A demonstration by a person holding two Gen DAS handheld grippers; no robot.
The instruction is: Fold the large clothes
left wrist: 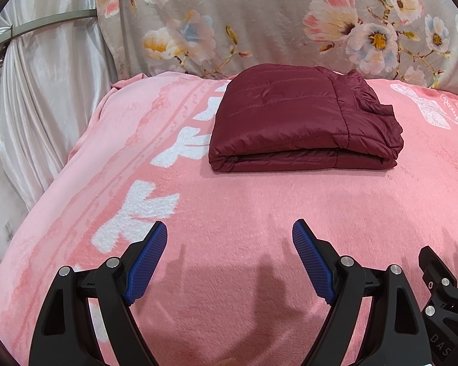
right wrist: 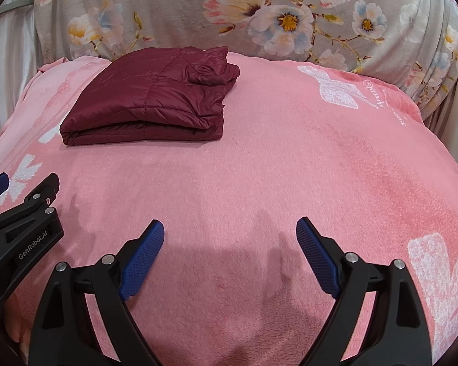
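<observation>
Both fingers point(left wrist: 313, 262) empty — jacket point(left wrist: 302, 119) well beyond

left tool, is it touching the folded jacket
Apart: the left wrist view shows bare pink blanket between the open left tool and the folded jacket.

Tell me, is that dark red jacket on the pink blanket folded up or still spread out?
Folded. The jacket lies as a compact stacked bundle on the blanket, with layered edges along its near side.

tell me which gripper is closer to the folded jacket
The left gripper: the maroon jacket lies straight ahead of it, but off to the left of the right gripper.
</observation>
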